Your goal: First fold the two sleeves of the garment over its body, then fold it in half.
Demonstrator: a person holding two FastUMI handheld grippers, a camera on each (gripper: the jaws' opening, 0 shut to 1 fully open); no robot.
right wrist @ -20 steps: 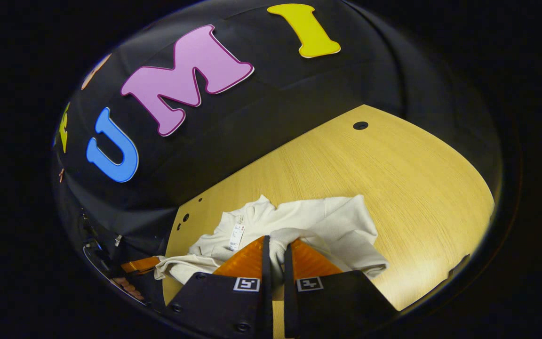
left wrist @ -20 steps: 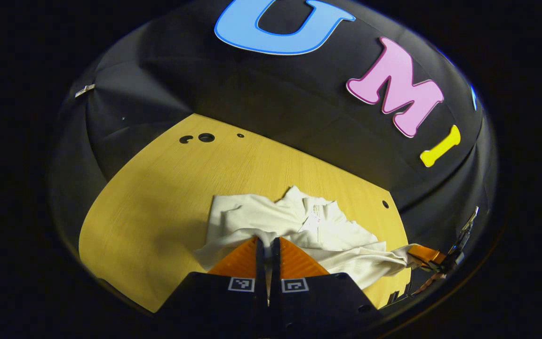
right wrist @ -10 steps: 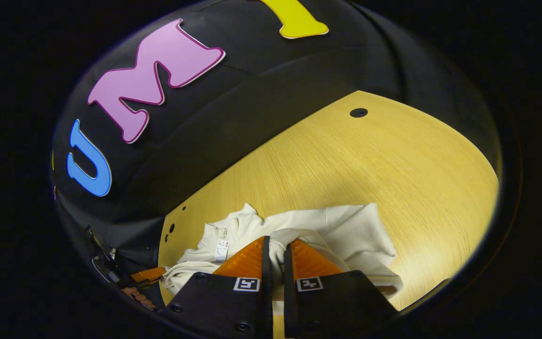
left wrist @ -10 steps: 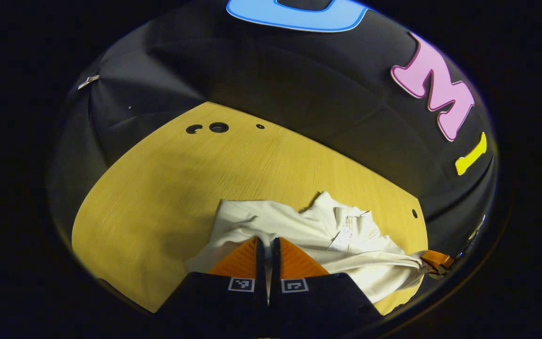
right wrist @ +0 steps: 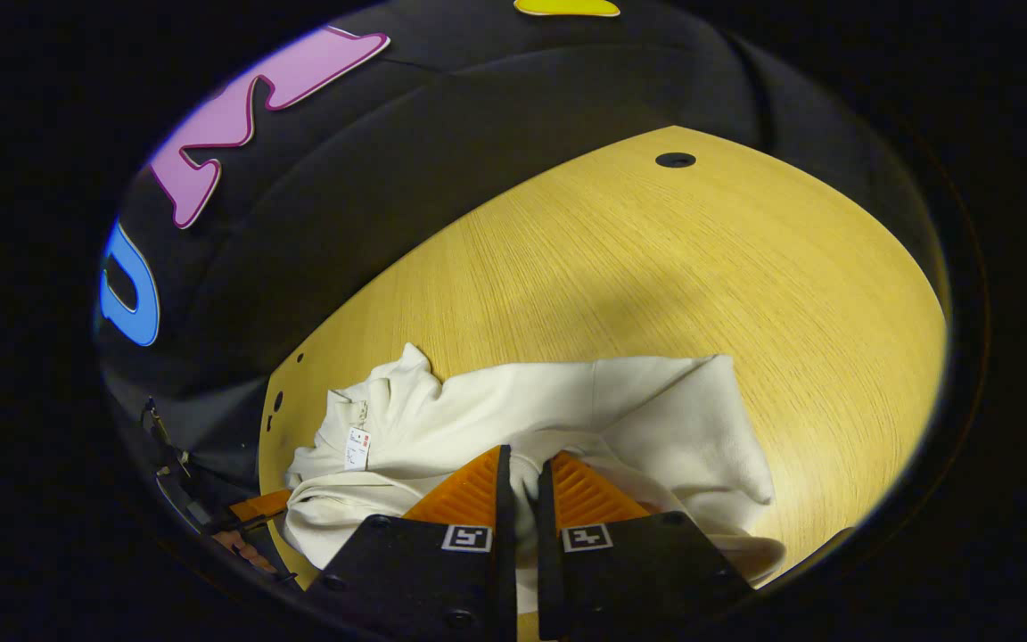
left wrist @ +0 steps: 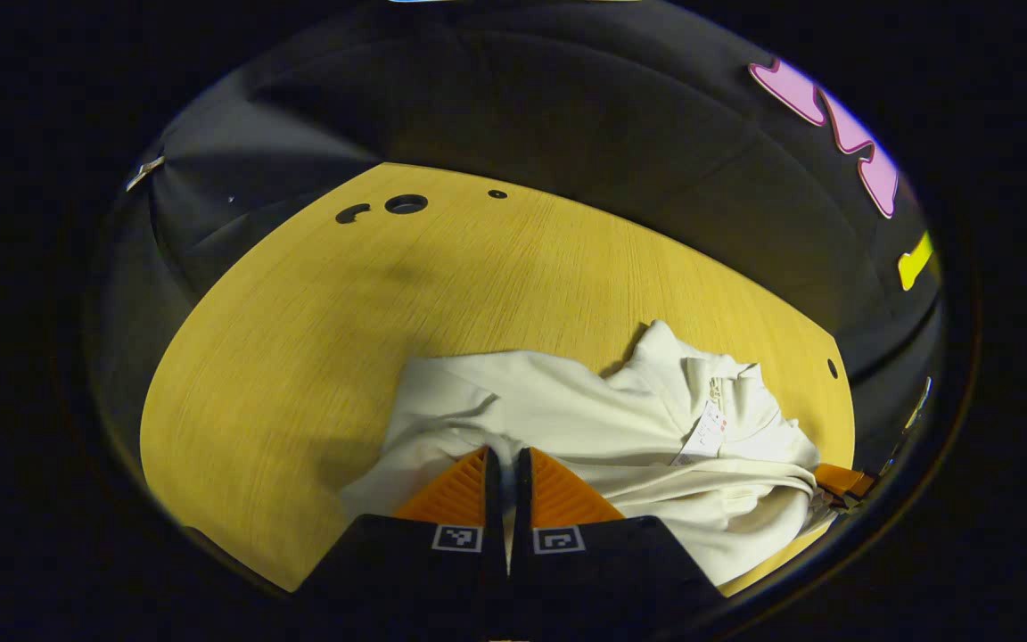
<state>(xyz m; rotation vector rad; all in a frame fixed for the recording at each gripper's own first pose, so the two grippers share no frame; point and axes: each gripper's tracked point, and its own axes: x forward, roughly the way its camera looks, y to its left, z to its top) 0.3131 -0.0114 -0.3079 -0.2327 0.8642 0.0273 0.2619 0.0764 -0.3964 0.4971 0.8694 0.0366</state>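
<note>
— Cream fabric was what we had in both tools: the garment (left wrist: 585, 428) lay bunched on the yellow desk (left wrist: 317, 321), its collar and tag (left wrist: 705, 432) toward the far edge, and the left tool (left wrist: 503, 464) was pressed together on a fold of its near edge.

— And our right tool (right wrist: 521, 468)? We saw it pinching the same near edge further along, with cloth showing in the narrow gap between its fingers.

— So which step were we in?

— We judged it to be the half fold. The sleeves looked already tucked over the body, though the bunching made that hard to confirm, and both tools held the hem edge raised over the rest.

— What did the next move call for?

— Carrying both corners forward together, level, until the hem met the collar end, then letting go only once the cloth lay flat. An uneven pull would have skewed the fold.

— What had changed over the last second?

— We had tipped downward and advanced: the garment and desk filled more of each view, and the collar sat nearer our other tool (left wrist: 839, 481).
</note>
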